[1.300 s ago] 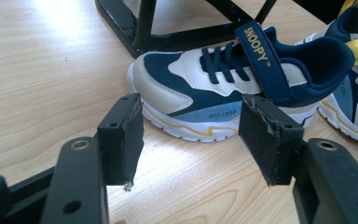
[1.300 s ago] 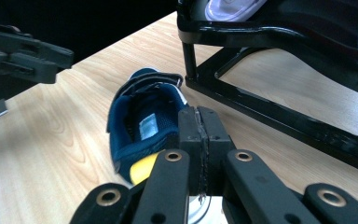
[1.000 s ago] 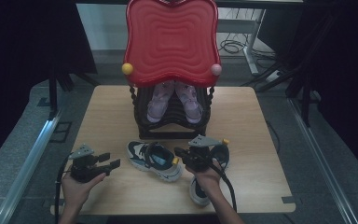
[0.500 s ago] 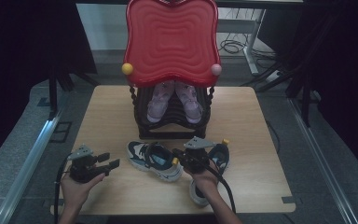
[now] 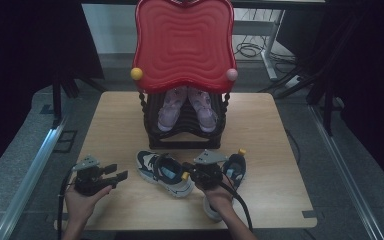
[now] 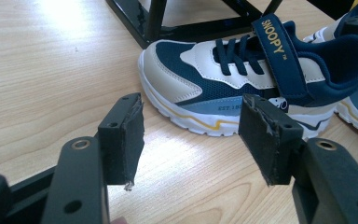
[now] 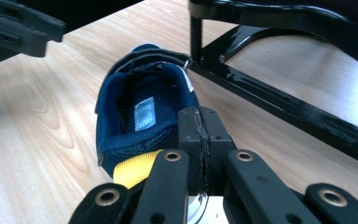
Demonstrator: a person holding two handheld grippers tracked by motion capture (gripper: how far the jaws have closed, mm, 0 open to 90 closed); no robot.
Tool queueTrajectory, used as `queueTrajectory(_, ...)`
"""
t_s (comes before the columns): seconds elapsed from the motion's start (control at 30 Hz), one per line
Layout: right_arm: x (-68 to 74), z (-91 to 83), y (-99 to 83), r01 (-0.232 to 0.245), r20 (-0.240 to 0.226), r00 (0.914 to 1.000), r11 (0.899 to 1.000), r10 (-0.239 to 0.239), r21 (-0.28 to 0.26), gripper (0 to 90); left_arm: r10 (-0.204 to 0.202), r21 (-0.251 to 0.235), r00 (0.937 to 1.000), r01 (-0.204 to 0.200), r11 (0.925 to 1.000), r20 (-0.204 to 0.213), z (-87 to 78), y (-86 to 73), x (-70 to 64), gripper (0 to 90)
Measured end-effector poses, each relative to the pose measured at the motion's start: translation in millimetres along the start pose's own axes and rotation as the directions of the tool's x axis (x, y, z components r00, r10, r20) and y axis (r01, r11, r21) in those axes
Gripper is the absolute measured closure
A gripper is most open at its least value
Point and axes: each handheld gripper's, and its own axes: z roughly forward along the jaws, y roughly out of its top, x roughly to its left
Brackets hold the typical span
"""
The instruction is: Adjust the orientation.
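Near the front left corner of the table (image 5: pixel 105 130), the left gripper (image 5: pixel 111 175) is hovering with its jaws spread wide and nothing between them, pointing toward the sneaker (image 5: pixel 162 172) that is lying just right of it, close to the front edge. In the left gripper view that navy and white sneaker (image 6: pixel 242 88) is resting on its sole just beyond the jaws, not touching them. To the right, the right gripper (image 5: pixel 190 176) is pressing its jaws together at the sneaker's heel; in the right gripper view the jaws are meeting with no gap beside the yellow heel tab (image 7: pixel 133 173), though whether they are pinching the heel collar is hard to tell. A second sneaker (image 5: pixel 234 169) is lying just right of that hand. Farther back, the shoe rack (image 5: pixel 186 127) is already holding a pink pair (image 5: pixel 186 107) under its red top. Judging by this, the pink pair is stowed and both navy sneakers are waiting for racking.
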Motion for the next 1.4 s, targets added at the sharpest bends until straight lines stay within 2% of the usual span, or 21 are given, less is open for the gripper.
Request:
queueTrajectory(0.5, 22.0, 1.7, -4.0, 0.020, -0.065, 0.9977, 1.000, -0.020, 0.003, 89.2, -0.008, 0.014, 0.9999, 0.008, 0.9999, -0.007, 0.2, -1.9, 4.5, 39.7)
queueTrajectory(0.63, 28.2, 3.3, -5.3, 0.015, -0.101, 0.9948, 1.000, -0.014, 0.004, 89.2, -0.014, 0.015, 0.9999, 0.014, 0.9998, -0.008, -0.2, -2.4, 6.0, 39.6)
queueTrajectory(0.83, 36.4, 6.8, -5.8, 0.027, -0.126, 0.9917, 1.000, -0.026, 0.009, 89.2, -0.020, 0.008, 0.9998, 0.020, 0.9998, -0.006, -0.7, -2.9, 6.7, 39.4)
queueTrajectory(1.4, 47.1, 13.9, -5.9, 0.036, -0.167, 0.9853, 0.999, -0.034, 0.005, 89.1, -0.017, 0.004, 0.9998, 0.017, 0.9998, -0.006, -3.9, -2.1, 7.3, 39.5)
